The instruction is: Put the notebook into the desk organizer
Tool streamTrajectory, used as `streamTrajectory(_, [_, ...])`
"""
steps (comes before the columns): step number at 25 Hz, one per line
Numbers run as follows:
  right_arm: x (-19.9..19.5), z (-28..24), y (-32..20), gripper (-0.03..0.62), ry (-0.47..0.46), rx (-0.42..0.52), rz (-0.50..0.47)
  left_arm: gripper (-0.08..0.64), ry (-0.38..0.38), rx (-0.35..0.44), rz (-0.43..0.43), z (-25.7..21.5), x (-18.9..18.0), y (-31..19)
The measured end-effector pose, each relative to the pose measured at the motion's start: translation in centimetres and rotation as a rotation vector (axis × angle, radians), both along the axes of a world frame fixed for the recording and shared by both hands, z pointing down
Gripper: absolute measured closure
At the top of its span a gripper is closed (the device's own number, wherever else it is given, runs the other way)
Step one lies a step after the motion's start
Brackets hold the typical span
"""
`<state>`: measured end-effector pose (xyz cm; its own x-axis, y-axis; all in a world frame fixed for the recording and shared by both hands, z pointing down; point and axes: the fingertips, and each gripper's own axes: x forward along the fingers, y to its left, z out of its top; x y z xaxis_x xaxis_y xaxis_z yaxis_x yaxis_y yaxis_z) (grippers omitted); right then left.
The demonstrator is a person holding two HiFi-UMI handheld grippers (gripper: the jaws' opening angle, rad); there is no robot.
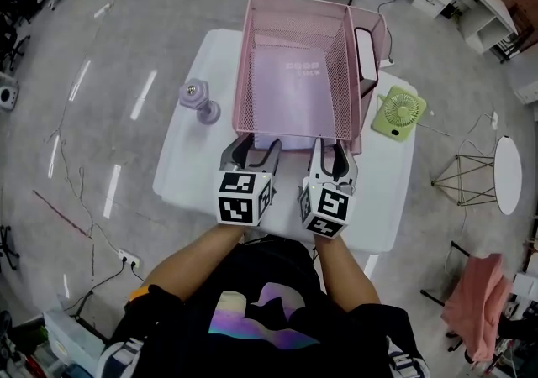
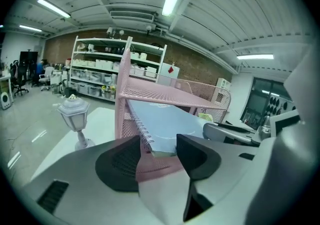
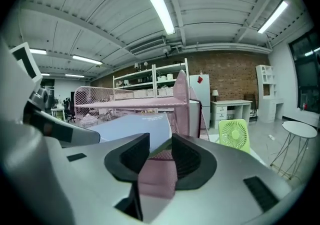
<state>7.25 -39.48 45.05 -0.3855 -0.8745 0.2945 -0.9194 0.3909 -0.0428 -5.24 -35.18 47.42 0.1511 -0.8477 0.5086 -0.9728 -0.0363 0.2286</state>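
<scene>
Pink mesh desk organizer (image 1: 245,74) holds one lavender notebook (image 1: 294,91).

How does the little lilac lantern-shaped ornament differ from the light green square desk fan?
The lilac lantern-shaped ornament is a lantern head on a stem with a round foot; the light green square desk fan is a flat frame round a circular grille. In the head view the ornament stands left of the pink mesh desk organizer, the fan right of it. Both sit on the white table, outside the organizer.
</scene>
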Motion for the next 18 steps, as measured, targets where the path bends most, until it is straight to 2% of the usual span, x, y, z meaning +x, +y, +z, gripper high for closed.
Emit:
streamTrajectory(5, [0.1,0.2,1.5,0.419,0.040,-0.013,0.002,0.327,-0.020,0.000,0.001,0.0,-0.8,1.2])
streamTrajectory(12, [0.3,0.3,3.0,0.414,0.065,-0.009,0.038,0.325,-0.152,0.059,0.027,-0.8,-1.4,2.4])
streamTrajectory(18, [0.9,-0.5,4.9,0.414,0.076,0.013,0.064,0.325,-0.167,0.097,0.062,-1.5,-1.6,4.0])
